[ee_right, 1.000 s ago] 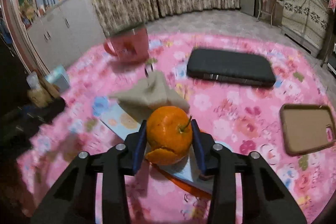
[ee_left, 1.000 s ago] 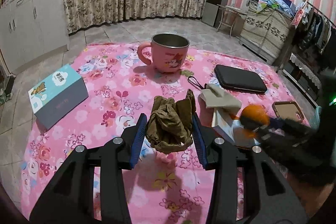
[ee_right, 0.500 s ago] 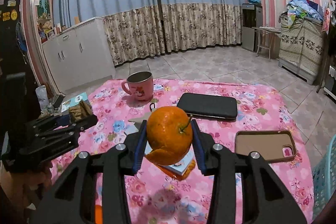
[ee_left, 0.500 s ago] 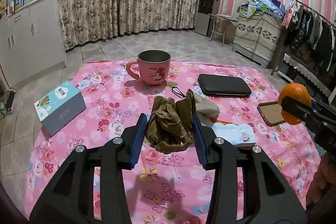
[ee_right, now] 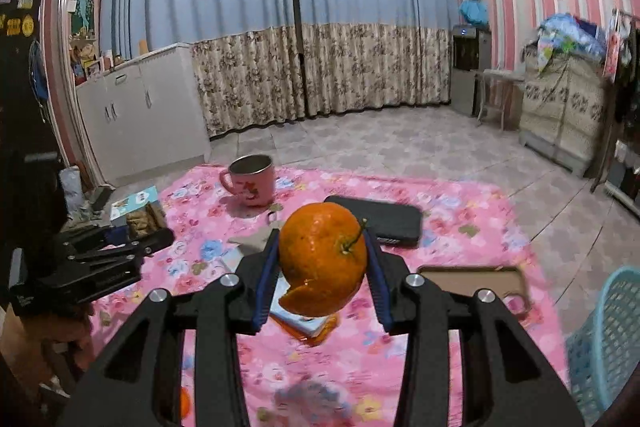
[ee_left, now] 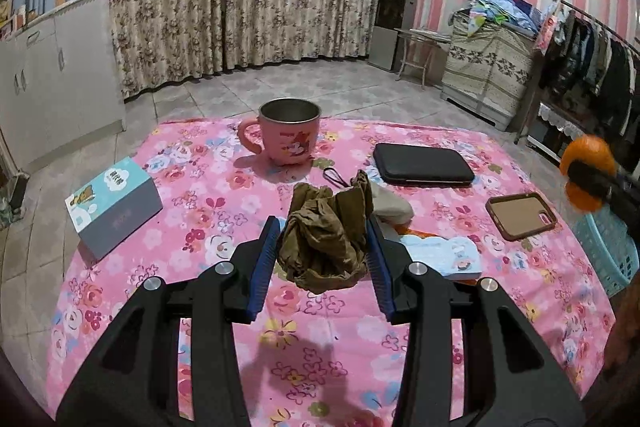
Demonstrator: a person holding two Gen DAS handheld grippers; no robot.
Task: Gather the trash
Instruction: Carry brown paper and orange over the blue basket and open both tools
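My left claw pinches a brown wad above the cloth, and my right claw pinches the orange, its peel split, near the blue basket. I think the peel could tear off or the fruit roll out if I swing hard. The phone case, book and mug lie underneath.
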